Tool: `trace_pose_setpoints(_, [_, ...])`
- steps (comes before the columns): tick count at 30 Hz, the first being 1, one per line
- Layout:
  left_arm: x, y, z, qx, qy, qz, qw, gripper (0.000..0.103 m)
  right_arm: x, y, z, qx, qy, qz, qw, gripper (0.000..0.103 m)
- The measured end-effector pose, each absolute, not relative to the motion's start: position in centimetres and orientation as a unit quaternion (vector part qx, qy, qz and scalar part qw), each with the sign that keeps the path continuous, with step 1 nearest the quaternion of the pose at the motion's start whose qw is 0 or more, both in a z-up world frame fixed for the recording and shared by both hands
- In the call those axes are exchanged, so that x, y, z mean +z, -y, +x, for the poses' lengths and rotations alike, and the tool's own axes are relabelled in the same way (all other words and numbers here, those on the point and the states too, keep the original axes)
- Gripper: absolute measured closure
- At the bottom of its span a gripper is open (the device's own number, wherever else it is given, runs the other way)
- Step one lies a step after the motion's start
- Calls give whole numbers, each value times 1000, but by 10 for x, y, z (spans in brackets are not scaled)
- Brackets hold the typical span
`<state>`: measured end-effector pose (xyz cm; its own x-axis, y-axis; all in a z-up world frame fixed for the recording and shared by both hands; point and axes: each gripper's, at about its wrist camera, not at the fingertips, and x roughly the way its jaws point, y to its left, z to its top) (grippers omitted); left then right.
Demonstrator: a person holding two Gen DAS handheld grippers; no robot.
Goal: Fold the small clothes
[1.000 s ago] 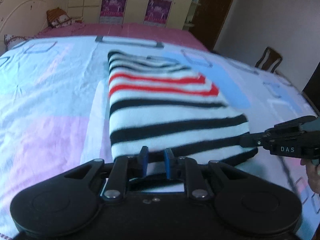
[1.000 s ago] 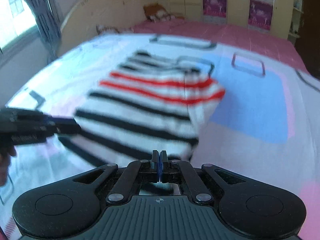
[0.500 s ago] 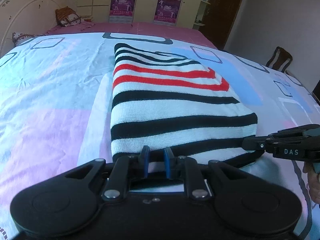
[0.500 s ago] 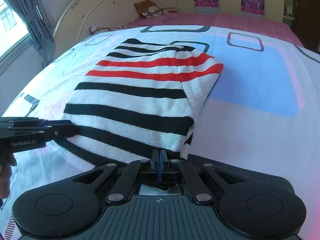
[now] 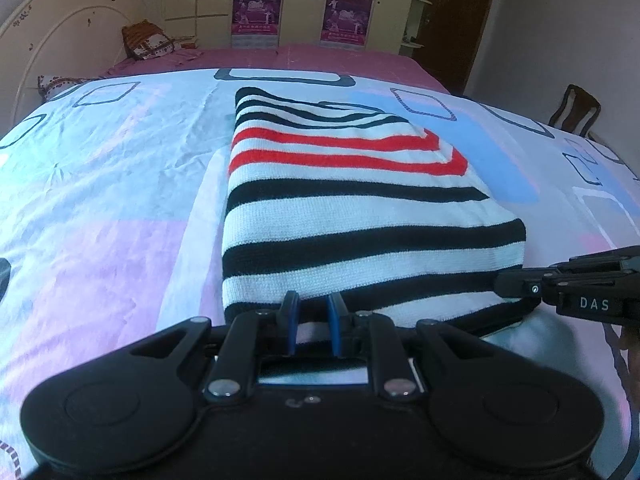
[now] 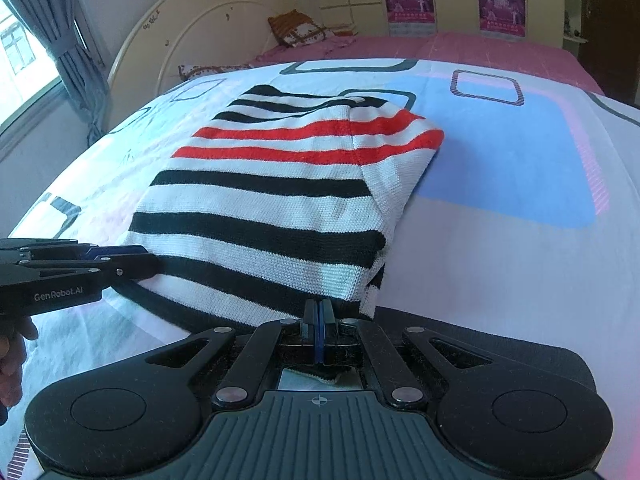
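A striped knit sweater (image 5: 352,200), white with black and red stripes, lies folded on the bed; it also shows in the right wrist view (image 6: 280,200). My left gripper (image 5: 313,312) is at its near left corner, jaws a little apart, with the hem between the blue pads. My right gripper (image 6: 319,314) is shut on the near right corner of the hem, and a bit of knit shows behind the pads. The right gripper shows from the side in the left wrist view (image 5: 516,284), and the left one in the right wrist view (image 6: 136,260).
The bed has a pale sheet (image 5: 100,208) with blue and pink patches. A pink bedspread (image 6: 480,48), pillows (image 6: 300,30) and a headboard (image 6: 192,40) lie beyond. A wooden chair (image 5: 576,108) stands at the right. Wardrobes line the far wall.
Both grippers have carried the near hem forward and down, and the sweater has settled flat; motion blur is gone. The right gripper stays shut on the hem.
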<state>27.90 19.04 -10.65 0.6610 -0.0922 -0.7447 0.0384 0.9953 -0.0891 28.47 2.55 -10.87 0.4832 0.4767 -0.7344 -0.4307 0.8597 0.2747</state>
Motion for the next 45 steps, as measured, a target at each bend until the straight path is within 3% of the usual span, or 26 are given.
trace_pose_setpoints(12, [-96,-186,261,-19,-402,-40,915,86,-97,-20,282,270,-447,26,852,103])
trace_pose_setpoints(22, [-70,-143,195,-44,-368,-54,927,83,-58,37,213,252,-400,79,877,103])
trace_pose_setpoints(24, [-64,-131,183,-47,-360,-47,931,72,-53,48,195,242,-397,82,881,103])
trace_pose_setpoints(26, [-59,-119,173,-41,-357,-32,933,69,-48,58,180,230,-393,85,886,103])
trace_pose_setpoints(27, [-57,-115,169,-41,-356,-32,933,61,-45,61,173,222,-391,85,889,103])
trace_pose_setpoints(30, [-48,-104,151,-32,-337,-34,940,22,-37,71,155,188,-385,81,900,103])
trace_pose_setpoints(33, [-36,-94,131,-30,-318,-31,947,0,-28,80,141,147,-373,76,913,103])
trace_pose_setpoints(34, [-30,-91,122,-26,-309,-28,950,0,-25,83,135,135,-368,76,917,96])
trace_pose_setpoints(35, [-26,-87,115,-23,-307,-23,951,0,-20,86,127,120,-359,77,922,41])
trace_pose_setpoints(36, [-21,-85,109,-20,-307,-21,951,0,-16,91,117,106,-338,80,932,5])
trace_pose_setpoints(37, [-17,-84,102,-19,-307,-20,951,0,-11,96,106,102,-305,85,943,0])
trace_pose_setpoints(45, [15,-72,42,-13,-279,-7,960,0,24,101,45,131,-294,105,941,0])
